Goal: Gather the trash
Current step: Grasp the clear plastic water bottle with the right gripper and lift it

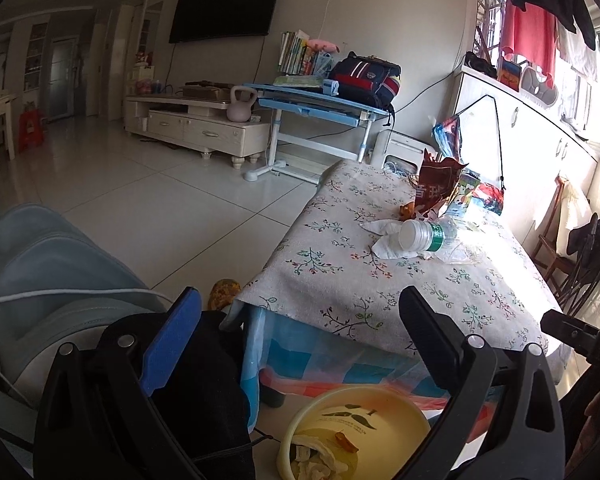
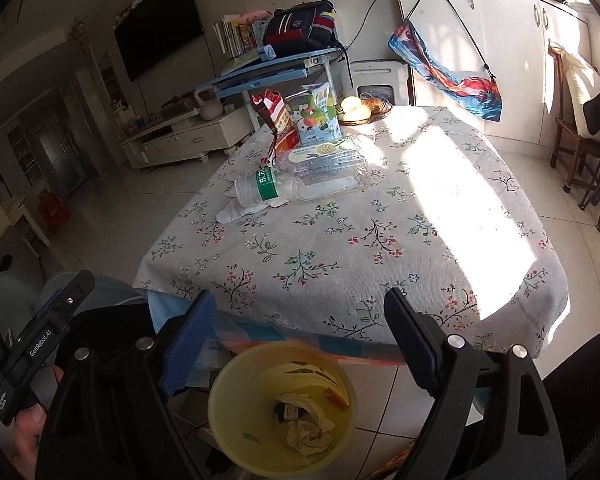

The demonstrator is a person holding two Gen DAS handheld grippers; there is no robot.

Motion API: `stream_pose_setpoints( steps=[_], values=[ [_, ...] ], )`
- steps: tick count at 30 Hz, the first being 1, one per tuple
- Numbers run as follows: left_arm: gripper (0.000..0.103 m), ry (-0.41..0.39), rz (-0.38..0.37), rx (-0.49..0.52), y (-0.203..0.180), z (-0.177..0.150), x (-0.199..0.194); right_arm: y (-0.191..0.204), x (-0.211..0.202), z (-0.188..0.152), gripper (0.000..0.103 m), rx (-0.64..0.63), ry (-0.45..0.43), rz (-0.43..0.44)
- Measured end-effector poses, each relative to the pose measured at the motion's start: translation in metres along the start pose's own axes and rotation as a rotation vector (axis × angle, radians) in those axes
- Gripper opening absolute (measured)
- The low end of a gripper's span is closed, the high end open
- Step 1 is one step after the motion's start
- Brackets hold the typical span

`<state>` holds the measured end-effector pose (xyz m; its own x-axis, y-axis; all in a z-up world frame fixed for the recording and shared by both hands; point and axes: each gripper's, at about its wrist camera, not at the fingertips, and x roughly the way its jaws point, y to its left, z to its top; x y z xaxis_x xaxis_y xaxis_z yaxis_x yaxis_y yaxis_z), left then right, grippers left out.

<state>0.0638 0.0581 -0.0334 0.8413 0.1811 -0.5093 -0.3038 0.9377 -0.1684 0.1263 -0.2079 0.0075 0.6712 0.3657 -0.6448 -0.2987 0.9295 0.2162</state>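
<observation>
A yellow bin [image 2: 236, 420] stands on the floor at the table's near edge, with crumpled tissue [image 2: 308, 432] and scraps inside; it also shows low in the left wrist view as the bin [image 1: 396, 420]. On the floral tablecloth [image 2: 340, 248] lie a clear plastic bottle [image 2: 300, 184] with a green label, a white tissue [image 2: 236, 212] under it, a red snack bag [image 2: 276, 120] and a colourful carton [image 2: 316, 116]. My right gripper [image 2: 300, 308] hangs open above the bin, nothing between its fingers. My left gripper [image 1: 300, 304] is open and empty before the table's corner; bottle [image 1: 432, 236] and tissue [image 1: 388, 240] lie beyond.
A fruit bowl [image 2: 364, 112] sits at the table's far end. A blue desk [image 1: 312, 108] with a backpack, a TV cabinet [image 1: 192, 124] and white cupboards [image 2: 500, 40] line the walls. A wooden chair [image 2: 576, 148] stands at right, a light blue sofa [image 1: 40, 272] at left.
</observation>
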Motion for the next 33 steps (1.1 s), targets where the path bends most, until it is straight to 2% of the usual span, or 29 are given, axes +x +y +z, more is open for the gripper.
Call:
stream_pose_setpoints(
  steps=[6,10,16,20,26,31,33],
  values=[
    [0.096,0.005,-0.006,0.035,-0.013,0.0,0.012,0.013,0.025,0.045,0.09,-0.331,-0.019,-0.008],
    [0.096,0.016,-0.008,0.043,-0.023,0.0,0.021,0.025,0.056,0.069,0.09,-0.566,-0.015,-0.024],
    [0.096,0.058,-0.008,0.069,-0.033,-0.004,0.035,0.035,0.106,0.095,0.09,-0.777,0.044,0.018],
    [0.096,0.085,-0.008,0.068,-0.034,-0.005,0.042,0.033,0.139,0.101,0.09,-0.828,0.119,0.044],
    [0.096,0.125,-0.017,0.062,-0.037,-0.007,0.054,0.027,0.172,0.1,0.091,-0.837,0.213,0.075],
    [0.096,0.148,-0.022,0.066,-0.042,-0.008,0.06,0.022,0.169,0.088,0.091,-0.851,0.267,0.075],
    [0.096,0.153,-0.022,0.065,-0.042,-0.009,0.061,0.016,0.16,0.081,0.086,-0.826,0.302,0.072]
  ],
)
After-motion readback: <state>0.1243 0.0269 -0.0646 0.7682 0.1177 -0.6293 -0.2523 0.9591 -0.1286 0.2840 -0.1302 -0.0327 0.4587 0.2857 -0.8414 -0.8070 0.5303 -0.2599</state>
